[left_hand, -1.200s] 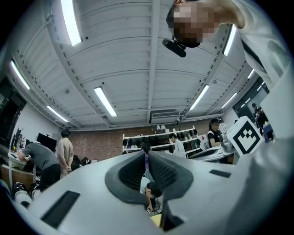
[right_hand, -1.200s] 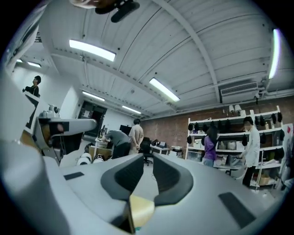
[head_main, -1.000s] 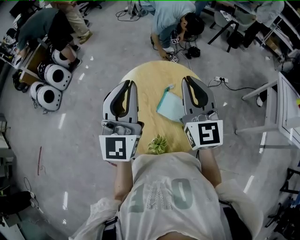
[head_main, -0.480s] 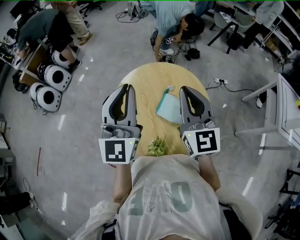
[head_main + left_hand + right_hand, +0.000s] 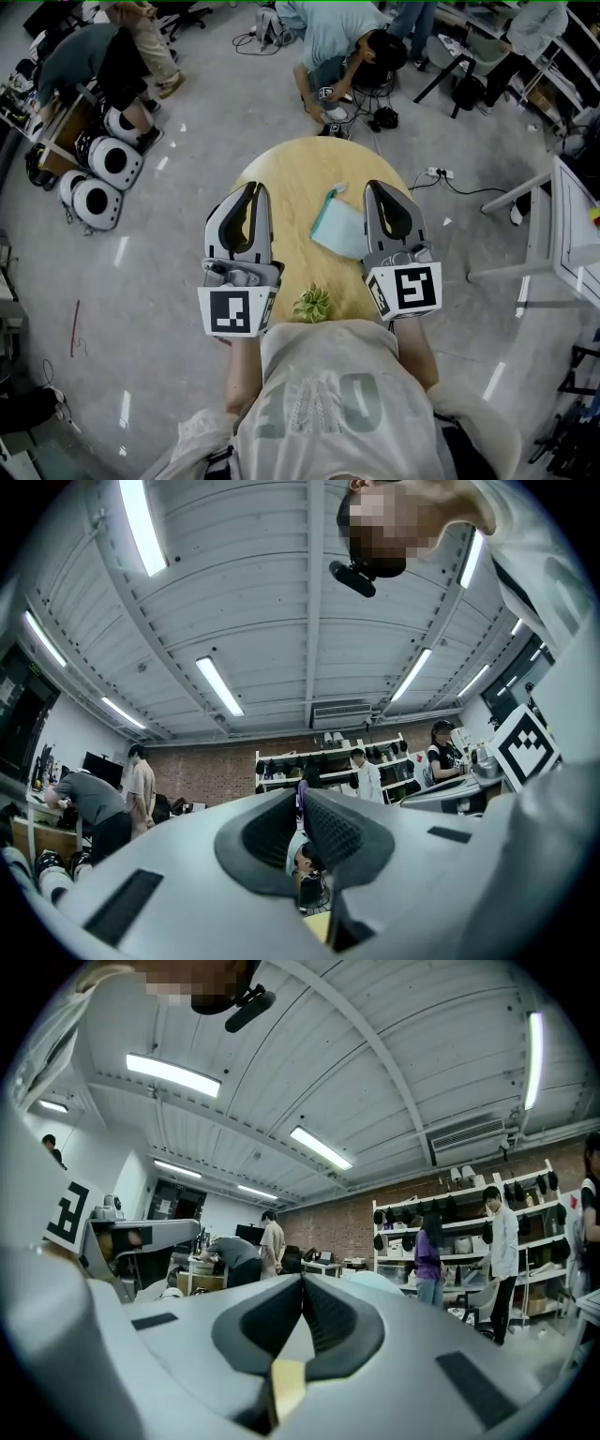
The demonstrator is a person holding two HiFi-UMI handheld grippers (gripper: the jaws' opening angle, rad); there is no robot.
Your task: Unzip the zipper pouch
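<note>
Head view | pouch (image 5: 339,225) on table (image 5: 291,169), beside clenched empty right fingers (image 5: 373,211) | left fingers (image 5: 265,216) ajar

Left tool (image 5: 254,188) slightly ajar, right tool (image 5: 374,187) closed

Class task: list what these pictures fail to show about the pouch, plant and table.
Zipper pouch: too small in the head view to find its pull; the right claw covers its right edge. Neither gripper view shows it.
Plant: leaves hide any pot, head view.
Table: near edge hidden by the person's shirt, head view.
</note>
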